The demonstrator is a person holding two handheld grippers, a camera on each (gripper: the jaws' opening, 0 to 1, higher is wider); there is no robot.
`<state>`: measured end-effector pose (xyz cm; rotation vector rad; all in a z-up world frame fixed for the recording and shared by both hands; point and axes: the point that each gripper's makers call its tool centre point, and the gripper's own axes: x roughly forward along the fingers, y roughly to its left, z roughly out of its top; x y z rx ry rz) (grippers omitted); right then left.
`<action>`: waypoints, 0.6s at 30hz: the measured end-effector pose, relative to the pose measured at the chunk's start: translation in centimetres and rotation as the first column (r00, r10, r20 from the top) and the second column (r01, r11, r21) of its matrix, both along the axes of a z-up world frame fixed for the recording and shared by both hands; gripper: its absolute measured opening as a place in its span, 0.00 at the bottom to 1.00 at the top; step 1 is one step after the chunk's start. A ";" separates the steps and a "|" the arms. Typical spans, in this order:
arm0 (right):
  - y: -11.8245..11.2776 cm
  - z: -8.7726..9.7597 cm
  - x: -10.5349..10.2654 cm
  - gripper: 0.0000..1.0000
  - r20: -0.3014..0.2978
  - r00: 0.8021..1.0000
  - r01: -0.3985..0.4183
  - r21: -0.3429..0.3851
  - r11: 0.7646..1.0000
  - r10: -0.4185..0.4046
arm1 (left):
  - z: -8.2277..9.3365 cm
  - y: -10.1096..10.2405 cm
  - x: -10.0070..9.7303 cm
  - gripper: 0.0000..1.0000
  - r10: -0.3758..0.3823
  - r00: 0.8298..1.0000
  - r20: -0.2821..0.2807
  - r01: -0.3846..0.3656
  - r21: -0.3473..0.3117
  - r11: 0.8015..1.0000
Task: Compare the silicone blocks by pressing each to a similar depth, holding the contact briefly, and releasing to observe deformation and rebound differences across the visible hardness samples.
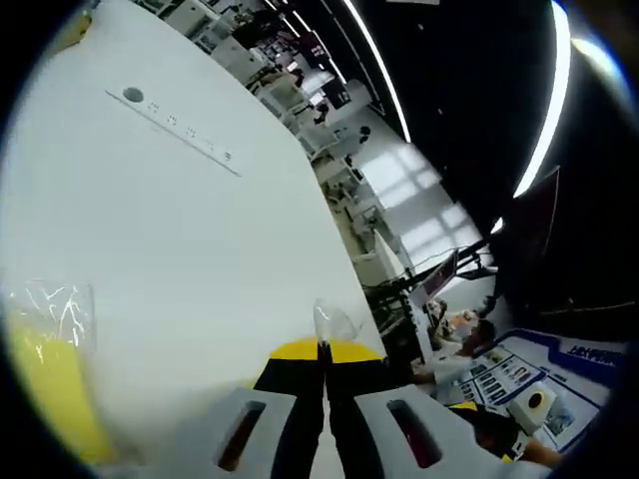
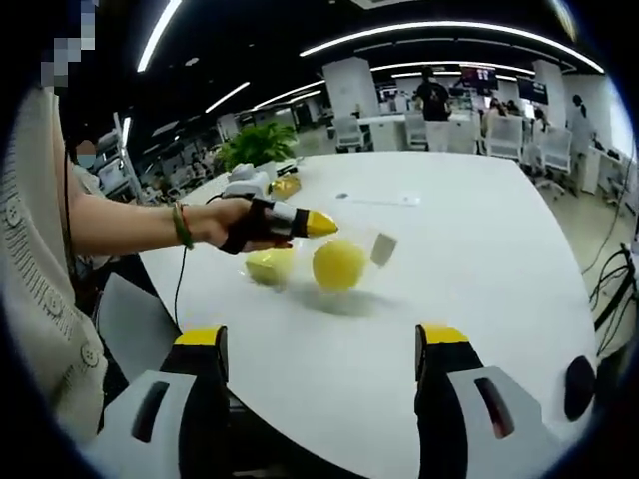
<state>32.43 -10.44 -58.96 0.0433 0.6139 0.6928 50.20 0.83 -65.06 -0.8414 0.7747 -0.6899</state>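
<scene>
Left gripper (image 2: 318,224) is hovering over the white table (image 2: 479,249), jaws closed together; in the left gripper view a scrap of clear plastic film (image 1: 334,321) is sitting at the tips (image 1: 324,351), and I cannot tell whether it is pinched or only touching. Right gripper (image 2: 321,344) is held back at the near edge, jaws standing wide apart with nothing between them. 2 yellow silicone samples are lying mid-table: a rounder yellow one (image 2: 339,264) and a paler, flatter one (image 2: 270,266) just left of it, both apparently in clear wrapping, with a small pale block (image 2: 383,248) just right of the round one. The left tips are sitting just above and between the 2 yellow samples, apart from them. Judgement: pressing has not started; the step in hand looks like unwrapping or positioning. Next move calls for lowering closed tips squarely onto 1 sample, matching depth between samples. A strip with a dot and small markings (image 1: 175,124) is lying far on the table; its writing is too small to read.
</scene>
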 end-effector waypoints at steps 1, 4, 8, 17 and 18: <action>0.0 -0.2 0.2 0.70 -0.003 1.000 -0.002 -0.003 1.000 0.002 | -0.4 0.1 0.2 0.00 0.002 1.000 -0.005 -0.002 0.007 1.000; 0.2 -0.6 0.3 0.70 -0.020 1.000 -0.008 -0.004 1.000 0.008 | -1.6 0.6 0.7 0.00 0.012 1.000 -0.024 -0.011 0.026 1.000; 0.3 -1.0 0.7 0.70 -0.031 1.000 -0.005 0.011 1.000 0.005 | -3.6 1.4 1.3 0.00 0.024 0.998 -0.064 -0.020 0.063 0.998; 0.6 -2.0 0.7 0.69 -0.062 0.998 -0.005 0.016 1.000 0.006 | -6.1 2.4 1.9 0.00 0.030 0.995 -0.098 -0.020 0.104 0.994; 0.6 -2.1 0.8 0.69 -0.063 0.998 -0.004 0.016 1.000 0.005 | -6.2 2.5 1.9 0.00 0.031 0.995 -0.099 -0.020 0.108 0.994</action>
